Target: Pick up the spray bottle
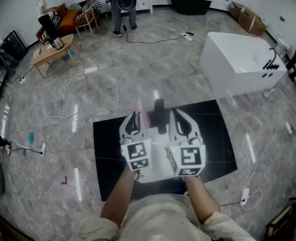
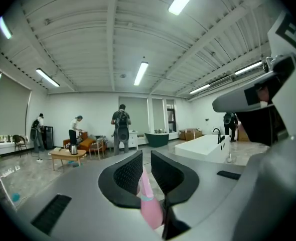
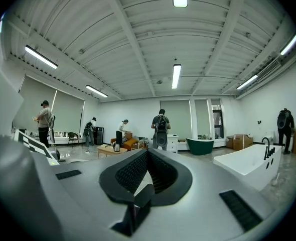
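Observation:
A slim pink bottle [image 2: 149,205] with a pale blue band stands between the jaws of my left gripper [image 2: 147,157]. It leans on the left pad, and floor shows between it and the right pad, so the jaws are slightly open. In the head view the pink bottle [image 1: 144,115] rises between the left gripper [image 1: 140,115] fingers above the black mat [image 1: 213,134]. My right gripper [image 1: 174,113] hangs close beside it on the right. In its own view the right gripper [image 3: 147,154] has its tips together; a black piece [image 3: 135,210] shows low at the jaws' base, and I cannot tell what it is.
A white bathtub [image 1: 238,64] stands at the back right of the mat. Cables and power strips [image 1: 90,70] trail over the grey floor to the left. A low wooden table [image 1: 50,53] and several people are far back.

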`<state>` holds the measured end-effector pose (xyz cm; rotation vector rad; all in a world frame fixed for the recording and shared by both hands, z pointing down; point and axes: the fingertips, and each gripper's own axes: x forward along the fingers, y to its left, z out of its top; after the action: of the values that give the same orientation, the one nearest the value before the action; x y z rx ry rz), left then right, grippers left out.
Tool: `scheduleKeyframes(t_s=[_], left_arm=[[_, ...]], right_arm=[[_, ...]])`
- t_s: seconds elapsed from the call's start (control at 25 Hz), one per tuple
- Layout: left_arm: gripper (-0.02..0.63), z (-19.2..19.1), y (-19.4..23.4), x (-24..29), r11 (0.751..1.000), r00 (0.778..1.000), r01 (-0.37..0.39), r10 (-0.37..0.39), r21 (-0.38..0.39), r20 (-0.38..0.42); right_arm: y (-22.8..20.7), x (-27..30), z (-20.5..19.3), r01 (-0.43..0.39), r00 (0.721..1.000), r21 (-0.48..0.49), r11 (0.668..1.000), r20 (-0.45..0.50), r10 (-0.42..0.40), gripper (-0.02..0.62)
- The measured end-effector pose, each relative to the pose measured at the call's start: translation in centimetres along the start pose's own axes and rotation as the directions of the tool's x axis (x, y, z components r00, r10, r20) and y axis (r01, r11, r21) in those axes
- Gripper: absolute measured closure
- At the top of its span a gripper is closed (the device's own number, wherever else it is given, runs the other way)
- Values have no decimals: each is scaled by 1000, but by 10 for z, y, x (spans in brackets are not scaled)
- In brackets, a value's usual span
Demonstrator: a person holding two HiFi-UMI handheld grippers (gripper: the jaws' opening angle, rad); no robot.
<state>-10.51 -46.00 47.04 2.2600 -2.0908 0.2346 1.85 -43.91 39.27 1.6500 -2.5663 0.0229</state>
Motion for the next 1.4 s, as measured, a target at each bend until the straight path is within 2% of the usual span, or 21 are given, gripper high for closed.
scheduleKeyframes(t_s=[0.2,0.36,0.68,1.0,1.4], left_arm=[[531,-20,0,18,1000,999,6,-8,-26,-48],[468,-37,-3,32,998,995,38,-43,-50,-87],[416,-71,-2,55,998,986,35,-43,-53,-159],[413,-92,-3,70,998,979,31,-42,-58,-198],[419,-95,-1,74,998,979,21,-34,-67,-199]], right_arm=[[-8,2,-7,18,1000,-1,1000,-16,-18,591],[-14,5,-14,36,999,-1,999,-35,-36,591],[-23,9,-20,73,996,-6,997,-45,-73,591],[-32,15,-29,100,993,-4,995,-64,-100,591],[-32,17,-36,101,990,-10,995,-93,-101,591]])
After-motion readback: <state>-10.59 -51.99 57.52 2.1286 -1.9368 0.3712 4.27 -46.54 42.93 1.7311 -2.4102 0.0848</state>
